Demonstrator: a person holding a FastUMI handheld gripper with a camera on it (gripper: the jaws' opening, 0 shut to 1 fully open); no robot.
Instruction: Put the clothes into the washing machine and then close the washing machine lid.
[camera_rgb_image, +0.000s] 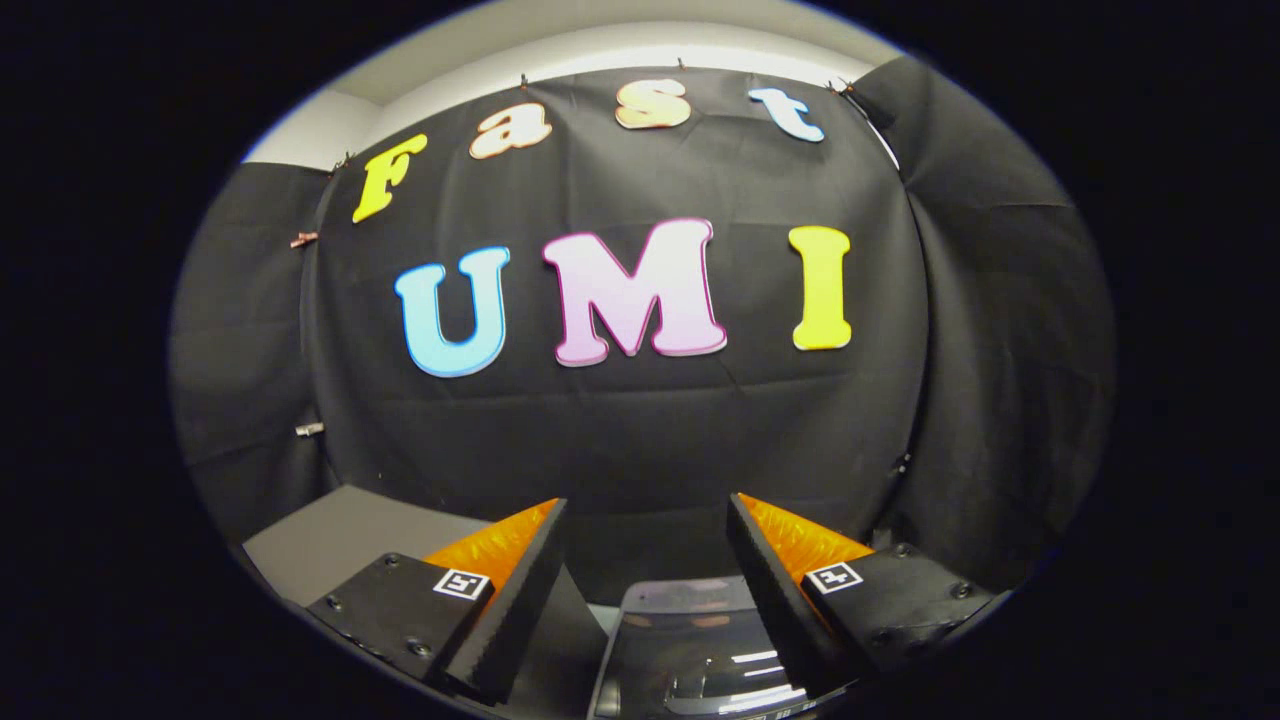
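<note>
Two fingers of the gripper (645, 590) stand wide apart in the gripper view, and nothing is between them. They point level toward the black cloth wall (640, 440) of the booth, well above the work.

Below the fingers, and partly between them, lies the washing machine (690, 650). What I see of it is a dark, glossy, rounded panel with a pale rim at its far side; bright lines of light reflect on it. I take this panel for the lid or the top of the machine, but I cannot tell if the lid is open or down, because so little of the machine is visible. To the left of the washing machine, a grey flat surface (340, 535) reaches back to the cloth wall; it may be the tabletop. Of the clothes I can say nothing from this view.

My judgement is that the task is at an early step: the gripper holds nothing and hovers high over the washing machine, so the clothes are probably not yet picked up. The next move calls for tilting the gripper down to find the clothes, bringing the open fingers around a fold of the cloth, and closing them firmly. Soft cloth can slip or hang down, so a deep grasp is better than a pinch at the edge.
</note>
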